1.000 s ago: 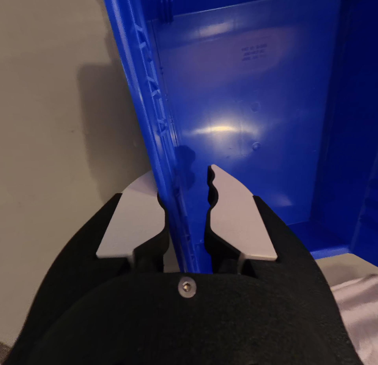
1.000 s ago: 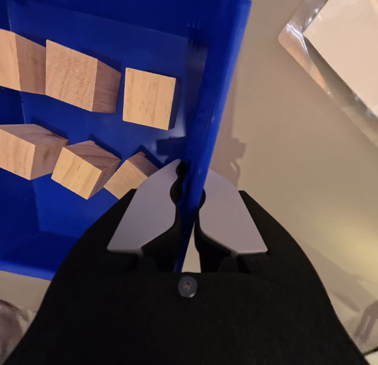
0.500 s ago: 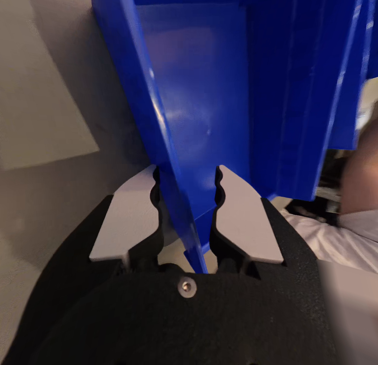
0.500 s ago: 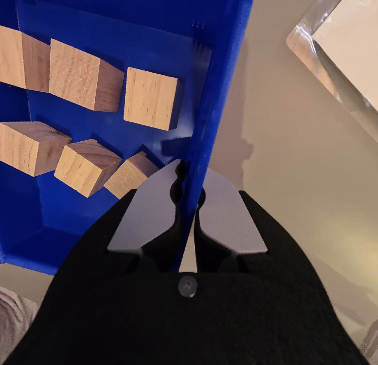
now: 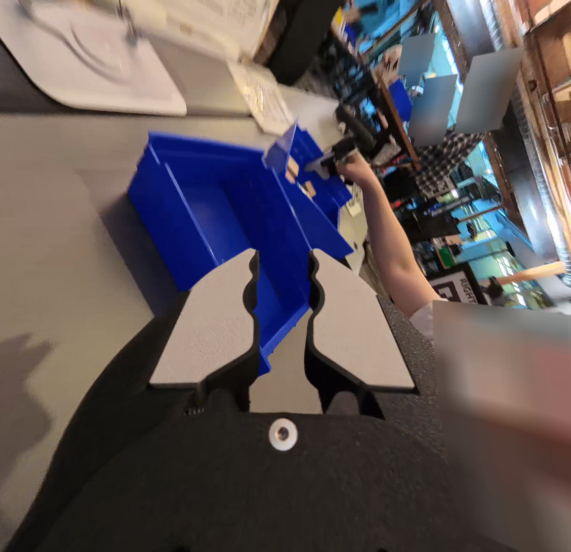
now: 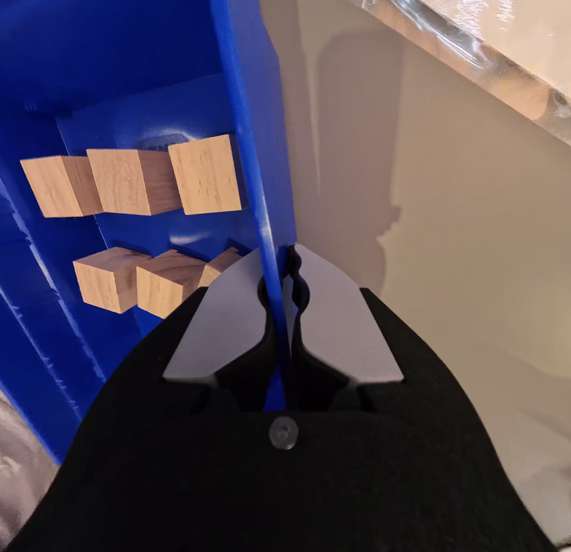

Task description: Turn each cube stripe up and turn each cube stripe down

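While clamped on the right wall of the blue bin (image 6: 247, 141), right gripper (image 6: 279, 277) steadies it. Six wooden cubes (image 6: 133, 181) at ten o'clock, no stripes showing. Left gripper (image 5: 282, 285): apart, empty. Probably next: reach in, grip one cube, roll it.

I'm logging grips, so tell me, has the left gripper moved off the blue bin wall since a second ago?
Yes. The left gripper has let go and pulled back: its open fingers now sit clear of the blue bin, with nothing between them.

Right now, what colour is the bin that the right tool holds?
The bin is bright blue, clearest in the right wrist view.
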Demonstrator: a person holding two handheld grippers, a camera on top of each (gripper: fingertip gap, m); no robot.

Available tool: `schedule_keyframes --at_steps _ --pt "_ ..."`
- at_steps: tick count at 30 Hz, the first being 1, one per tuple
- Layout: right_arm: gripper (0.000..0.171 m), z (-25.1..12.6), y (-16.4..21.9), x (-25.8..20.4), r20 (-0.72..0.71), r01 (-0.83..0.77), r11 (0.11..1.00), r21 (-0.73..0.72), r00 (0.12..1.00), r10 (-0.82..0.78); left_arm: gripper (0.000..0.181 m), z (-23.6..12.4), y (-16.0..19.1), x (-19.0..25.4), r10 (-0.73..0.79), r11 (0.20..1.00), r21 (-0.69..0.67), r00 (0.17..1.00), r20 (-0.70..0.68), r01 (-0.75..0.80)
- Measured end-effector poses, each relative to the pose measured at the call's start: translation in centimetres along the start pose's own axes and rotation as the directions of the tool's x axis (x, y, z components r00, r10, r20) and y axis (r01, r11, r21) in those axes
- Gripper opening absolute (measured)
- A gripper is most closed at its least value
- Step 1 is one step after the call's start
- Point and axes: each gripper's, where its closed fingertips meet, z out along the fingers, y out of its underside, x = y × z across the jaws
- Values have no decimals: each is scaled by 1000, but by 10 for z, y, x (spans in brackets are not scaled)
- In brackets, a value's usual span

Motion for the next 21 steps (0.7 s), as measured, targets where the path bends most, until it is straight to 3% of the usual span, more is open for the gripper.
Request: schedule_keyframes --at_steps 1,5,11,16,21 --pt "6 -6 1 1 -5 -1 1000 8 1000 1 29 -15 -6 10 43 997 57 999 9 -43" --pt "6 -32 4 -4 17 -42 999 -9 999 42 30 -65 -12 50 180 954 236 982 50 -187" --pt "6 -93 -27 -54 12 -16 1000 4 1000 16 30 -88 5 91 293 914 264 951 95 -308" --pt "6 -123 -84 -158 41 93 995 26 995 -94 33 -94 14 87 276 912 233 925 261 -337" --pt "6 -99 -151 -300 123 252 967 46 959 -256 34 -124 17 67 143 909 288 876 461 -301"
